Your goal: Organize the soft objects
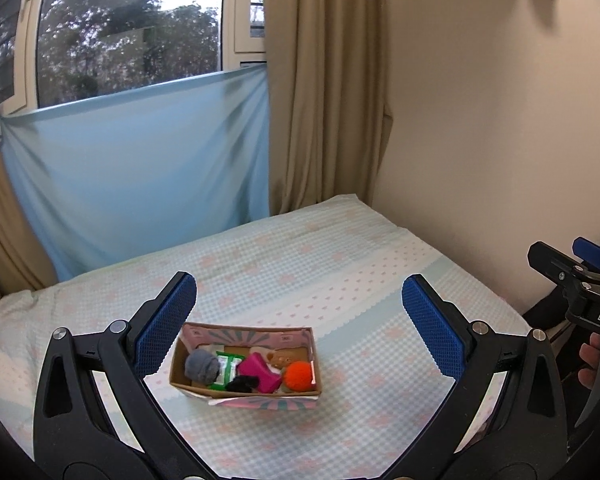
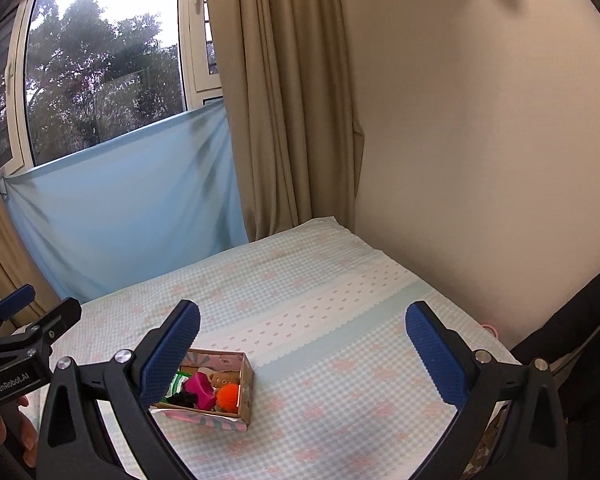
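Both tongs [image 1: 299, 322] [image 2: 302, 350] gape above box [image 1: 247, 394], bed [image 1: 380, 264] bare around.

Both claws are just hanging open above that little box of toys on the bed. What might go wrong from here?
The cardboard box sits on a soft bed, so pressing down may tip it. The items are crowded: reaching for the orange pompom could snag the pink item beside it. The left gripper and right gripper might also collide.

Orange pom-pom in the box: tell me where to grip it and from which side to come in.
Grip the orange pom-pom across its round middle, coming straight down from above. It sits in the corner of the cardboard box, with walls on two sides and the pink item close beside it, so a sideways approach looks blocked. Being a fluffy ball, any axis should do. The right gripper, open, seems nearer.
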Demonstrator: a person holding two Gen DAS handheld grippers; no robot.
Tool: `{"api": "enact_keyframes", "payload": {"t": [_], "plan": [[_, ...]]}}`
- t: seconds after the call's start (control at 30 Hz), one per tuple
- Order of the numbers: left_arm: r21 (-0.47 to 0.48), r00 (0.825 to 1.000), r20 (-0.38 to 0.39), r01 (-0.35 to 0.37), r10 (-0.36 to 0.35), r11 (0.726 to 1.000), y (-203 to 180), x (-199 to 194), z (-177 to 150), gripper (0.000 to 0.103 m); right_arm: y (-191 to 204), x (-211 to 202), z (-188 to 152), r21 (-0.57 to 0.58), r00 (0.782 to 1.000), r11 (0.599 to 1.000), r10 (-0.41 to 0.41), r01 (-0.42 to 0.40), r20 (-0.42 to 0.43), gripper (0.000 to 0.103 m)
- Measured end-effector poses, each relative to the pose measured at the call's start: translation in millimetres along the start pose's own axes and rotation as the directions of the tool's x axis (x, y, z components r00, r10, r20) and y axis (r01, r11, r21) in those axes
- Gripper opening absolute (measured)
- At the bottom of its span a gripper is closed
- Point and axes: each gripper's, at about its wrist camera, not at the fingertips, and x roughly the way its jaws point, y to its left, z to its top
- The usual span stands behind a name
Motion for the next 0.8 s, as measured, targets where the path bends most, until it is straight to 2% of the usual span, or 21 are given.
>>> {"api": "enact_keyframes", "payload": {"t": [0.8], "plan": [[0.001,0.998,0.043,-0.044,0.044,0.999,-16.5,-12.6,-1.7,0.103,-12.8,-8.4,-0.7,-0.01,1.0,1.0,0.009,-0.009,0.019,0.102]]}}
